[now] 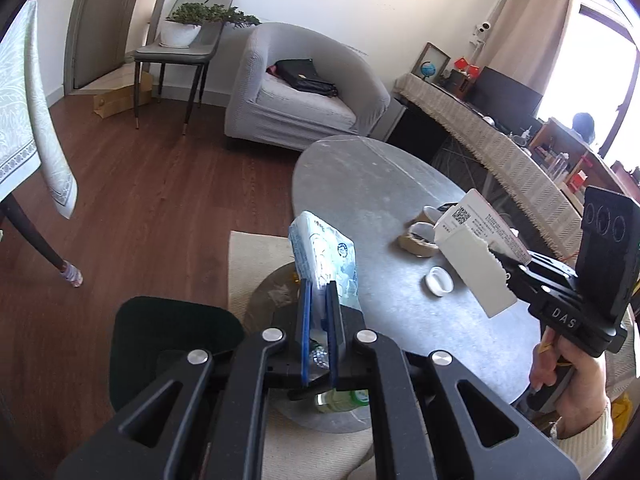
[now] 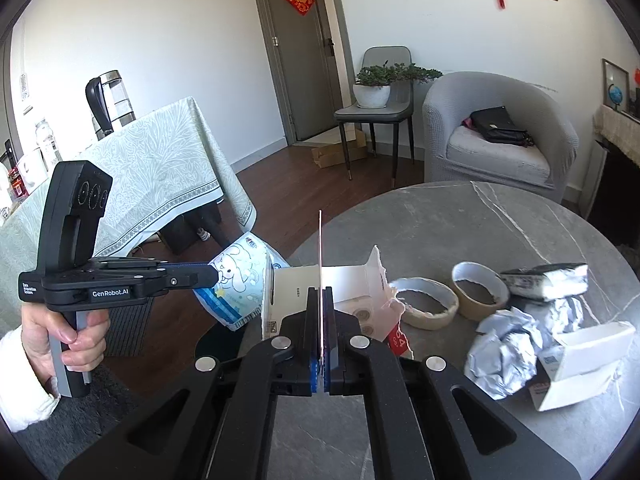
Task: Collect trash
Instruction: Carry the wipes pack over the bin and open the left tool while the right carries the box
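Observation:
My left gripper (image 1: 319, 292) is shut on a blue and white cartoon-printed plastic wrapper (image 1: 326, 254), held up beside the round grey table (image 1: 360, 184). It also shows in the right wrist view (image 2: 218, 276), with the wrapper (image 2: 240, 280). My right gripper (image 2: 320, 300) is shut on the flap of a torn white cardboard box (image 2: 340, 284), held above the table (image 2: 500, 216). The left wrist view shows this gripper (image 1: 506, 266) and the box (image 1: 476, 264). Crumpled foil paper (image 2: 508, 344) and another white box (image 2: 588, 364) lie on the table at right.
Two tape rolls (image 2: 430, 304) (image 2: 478, 294) and a dark wrapped packet (image 2: 548, 280) lie on the table. A dark bin (image 1: 172, 340) stands on the floor below my left gripper. A grey armchair (image 2: 500, 136), a chair with a plant (image 2: 376, 96) and a cloth-covered table (image 2: 152, 168) stand around.

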Demonstrator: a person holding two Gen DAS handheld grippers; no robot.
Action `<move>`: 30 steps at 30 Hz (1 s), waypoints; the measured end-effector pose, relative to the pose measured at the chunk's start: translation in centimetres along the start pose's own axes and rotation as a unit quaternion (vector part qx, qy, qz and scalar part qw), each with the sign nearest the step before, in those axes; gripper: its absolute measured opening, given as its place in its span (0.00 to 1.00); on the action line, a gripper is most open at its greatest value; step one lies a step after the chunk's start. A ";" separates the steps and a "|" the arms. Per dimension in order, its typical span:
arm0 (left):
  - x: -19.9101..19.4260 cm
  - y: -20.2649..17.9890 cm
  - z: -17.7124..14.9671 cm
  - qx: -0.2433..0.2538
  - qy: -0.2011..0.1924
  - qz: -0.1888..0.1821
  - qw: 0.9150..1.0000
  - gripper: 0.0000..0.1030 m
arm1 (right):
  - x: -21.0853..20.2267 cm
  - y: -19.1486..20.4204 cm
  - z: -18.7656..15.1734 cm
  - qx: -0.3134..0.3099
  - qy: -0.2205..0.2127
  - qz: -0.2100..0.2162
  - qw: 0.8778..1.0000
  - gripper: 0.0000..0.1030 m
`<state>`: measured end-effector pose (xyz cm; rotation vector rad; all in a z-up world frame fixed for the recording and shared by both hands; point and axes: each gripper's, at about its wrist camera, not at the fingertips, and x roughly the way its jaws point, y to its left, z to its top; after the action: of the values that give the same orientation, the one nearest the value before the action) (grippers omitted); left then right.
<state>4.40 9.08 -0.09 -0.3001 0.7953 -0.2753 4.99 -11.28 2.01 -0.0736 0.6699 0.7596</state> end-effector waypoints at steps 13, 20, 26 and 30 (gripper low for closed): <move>-0.6 8.8 -1.7 -0.026 0.040 0.081 0.996 0.08 | 6.1 5.6 2.2 -0.022 0.031 0.046 0.998 0.01; 1.5 12.8 -3.7 -0.052 0.106 0.110 0.987 0.08 | 9.1 7.7 2.7 -0.018 0.055 0.057 0.997 0.01; 2.3 15.0 -5.2 -0.064 0.139 0.121 0.981 0.10 | 10.8 9.3 3.3 -0.022 0.062 0.070 0.995 0.01; 2.3 15.8 -5.7 -0.069 0.140 0.125 0.980 0.25 | 11.9 10.6 3.3 -0.031 0.071 0.077 0.994 0.01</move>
<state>3.79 21.91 -11.09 -0.2912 1.1230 -0.0253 6.16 4.76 -0.54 -0.1344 0.7942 0.9294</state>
